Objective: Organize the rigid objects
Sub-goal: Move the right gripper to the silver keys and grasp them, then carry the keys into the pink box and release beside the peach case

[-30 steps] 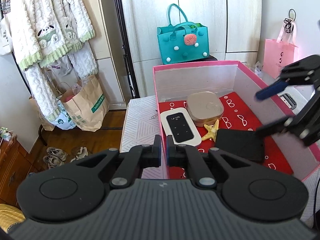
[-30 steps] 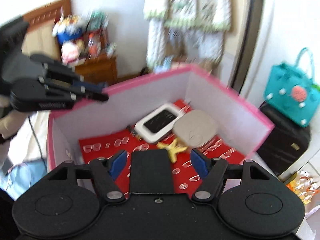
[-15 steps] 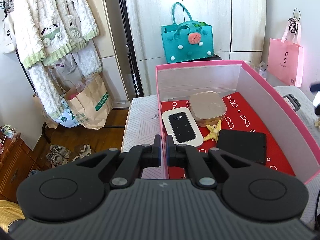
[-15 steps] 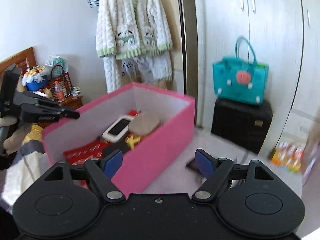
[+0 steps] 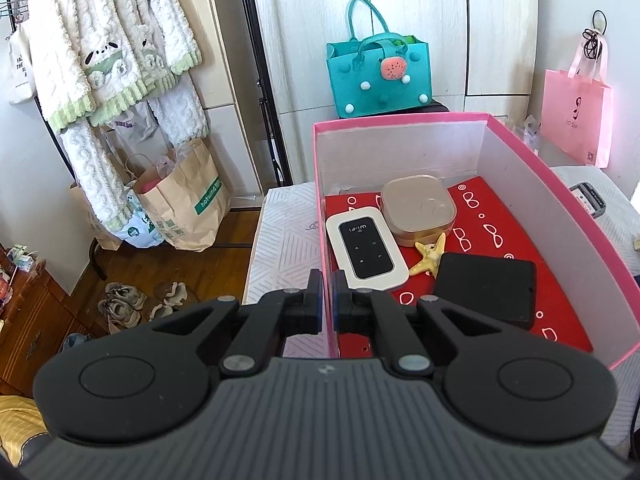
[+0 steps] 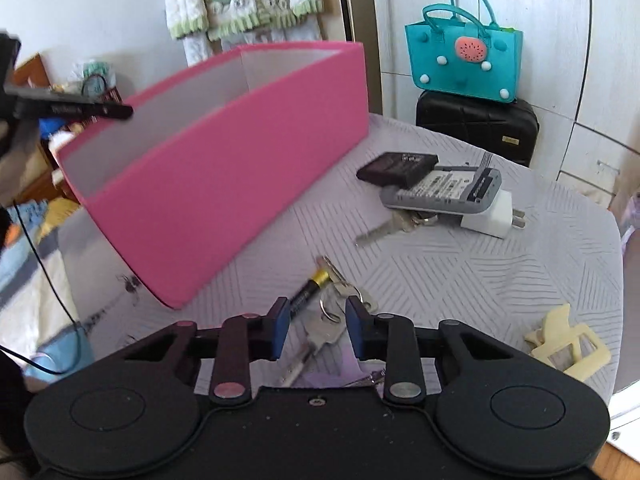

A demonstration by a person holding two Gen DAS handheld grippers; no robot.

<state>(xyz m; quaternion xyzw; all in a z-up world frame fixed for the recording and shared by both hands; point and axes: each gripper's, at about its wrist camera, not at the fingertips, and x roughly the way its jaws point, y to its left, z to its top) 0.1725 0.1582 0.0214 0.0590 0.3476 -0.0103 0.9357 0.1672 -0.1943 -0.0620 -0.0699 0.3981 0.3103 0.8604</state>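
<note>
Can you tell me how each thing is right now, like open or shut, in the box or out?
Pink cardboard box: open, no lid.
White wifi device: inside box, flat.
Left gripper: shut on box wall.
Right gripper: closing around keys.
Black-and-gold battery: outside, on table.

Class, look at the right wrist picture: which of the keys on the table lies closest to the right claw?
The key on the ring, lying between the closing right claw's blue pads beside the battery. The other key lies farther off, poking from under the grey device.

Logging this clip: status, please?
Left gripper shut on pink box wall. Right gripper closing over keys, not gripped. Battery alongside.
</note>
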